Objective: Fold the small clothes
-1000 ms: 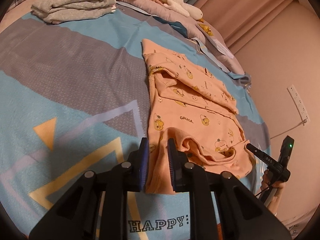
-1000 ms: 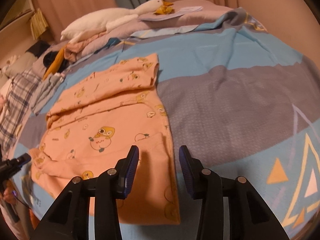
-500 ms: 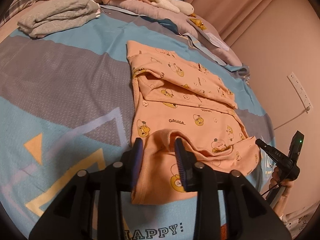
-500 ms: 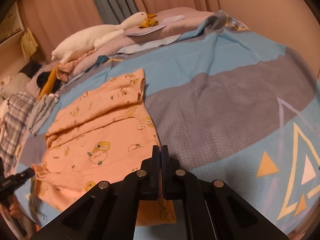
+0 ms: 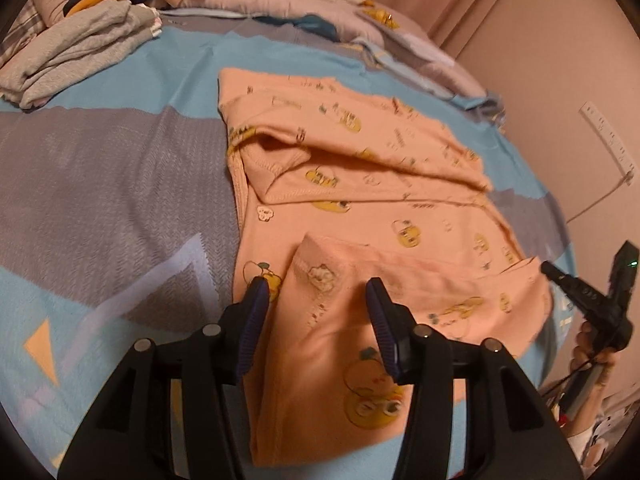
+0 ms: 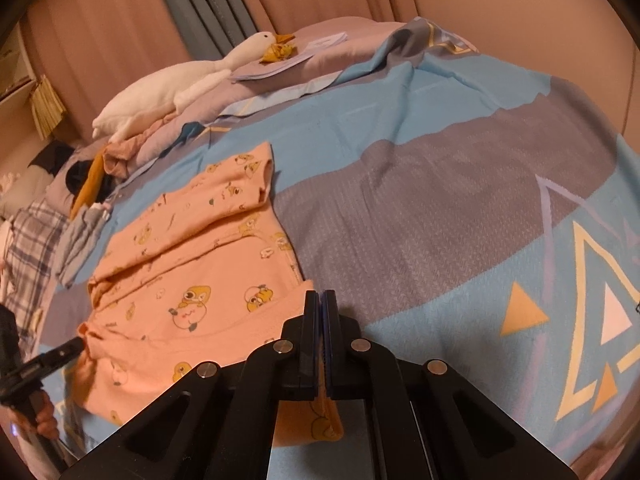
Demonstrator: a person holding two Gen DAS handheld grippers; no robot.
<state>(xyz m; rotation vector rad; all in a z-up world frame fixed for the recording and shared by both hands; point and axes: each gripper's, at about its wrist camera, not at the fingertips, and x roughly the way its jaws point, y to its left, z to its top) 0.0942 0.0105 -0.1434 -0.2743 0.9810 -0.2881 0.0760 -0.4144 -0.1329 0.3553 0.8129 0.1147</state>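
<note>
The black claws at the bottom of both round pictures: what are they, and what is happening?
No robot: a person holds a two-fingered claw in each hand, and a wide-angle camera on each looks along its fingers. One picture is from the left claw, the other from the right claw. Both look down on a bed with a blue and grey cover. On it lies a peach garment with a duck print, partly folded. The right claw is shut on its edge. The left claw's jaws have just been opening and stand apart, with a fold of the garment between them, not pinched. Further back are folded grey clothes and a white goose toy.
</note>
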